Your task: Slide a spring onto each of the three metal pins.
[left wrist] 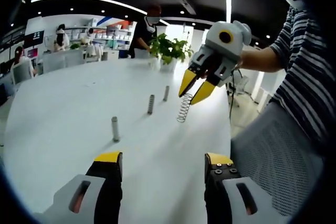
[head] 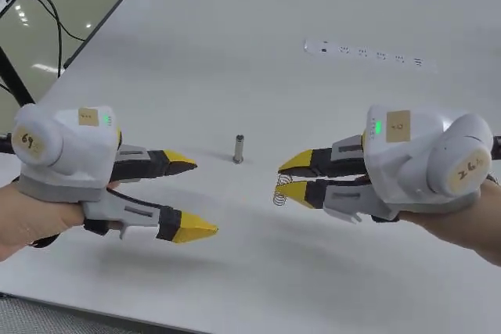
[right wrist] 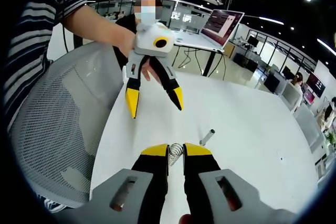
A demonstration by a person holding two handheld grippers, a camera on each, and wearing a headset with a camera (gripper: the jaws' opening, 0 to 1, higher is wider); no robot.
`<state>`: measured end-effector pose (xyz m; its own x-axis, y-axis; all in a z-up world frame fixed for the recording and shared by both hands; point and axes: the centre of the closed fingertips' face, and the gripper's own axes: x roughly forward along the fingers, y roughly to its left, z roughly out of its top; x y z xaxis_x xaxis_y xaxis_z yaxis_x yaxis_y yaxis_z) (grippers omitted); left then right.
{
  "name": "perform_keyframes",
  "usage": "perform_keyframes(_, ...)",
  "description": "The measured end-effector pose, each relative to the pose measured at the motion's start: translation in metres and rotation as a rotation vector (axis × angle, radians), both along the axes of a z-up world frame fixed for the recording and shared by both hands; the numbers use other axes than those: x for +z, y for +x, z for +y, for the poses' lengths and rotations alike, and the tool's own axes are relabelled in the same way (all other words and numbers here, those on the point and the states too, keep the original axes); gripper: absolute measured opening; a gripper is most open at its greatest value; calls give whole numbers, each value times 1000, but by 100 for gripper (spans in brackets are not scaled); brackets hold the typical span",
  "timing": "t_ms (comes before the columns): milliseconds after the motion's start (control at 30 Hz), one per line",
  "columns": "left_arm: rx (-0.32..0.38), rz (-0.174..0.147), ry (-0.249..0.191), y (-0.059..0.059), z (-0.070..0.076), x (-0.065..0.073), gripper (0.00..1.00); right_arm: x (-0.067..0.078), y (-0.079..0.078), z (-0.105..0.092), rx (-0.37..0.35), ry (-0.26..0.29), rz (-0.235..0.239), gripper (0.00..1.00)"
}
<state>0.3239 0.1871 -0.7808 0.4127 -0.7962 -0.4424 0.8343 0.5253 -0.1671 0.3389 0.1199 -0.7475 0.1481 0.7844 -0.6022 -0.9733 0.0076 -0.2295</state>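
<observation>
At the right of the head view, our right gripper [head: 291, 179] has its jaws closed on a spring [head: 282, 192]. The coil hangs from the yellow tips at a slant, and we cannot tell whether its lower end touches the tabletop [head: 235, 37].

In the centre of that view stands a bare pin [head: 239, 149], upright and just left of the spring but apart from it. In the left gripper view this pin is the nearest of a row. The middle pin [left wrist: 150, 104] looks to carry a coil already, and the far pin [left wrist: 166, 93] is too small for us to judge. We take the step in hand to be bringing this spring to the bare pin.

The next move calls for swinging the spring upright, setting its open lower end over the pin's top, then lowering and letting go. A slanted coil would likely catch on the pin's edge, so we would square it first.

Our left gripper [head: 188, 197] sits at the left of the head view. Its jaws are spread wide and hold nothing, and its tips point toward the centre. Both grippers lie roughly level and face each other across the pin. Our left hand [head: 31, 217] and right hand [head: 462, 228] are wrapped under the bodies at the lower corners of the frame.
</observation>
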Motion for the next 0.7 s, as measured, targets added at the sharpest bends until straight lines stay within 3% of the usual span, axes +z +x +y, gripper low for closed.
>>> perform_keyframes(367,21,8,0,1,9,-2,87,2,17,6,-29,6,-20,7)
perform_keyframes(700,34,21,-3,-1,13,-4,98,6,31,19,-46,24,-33,7)
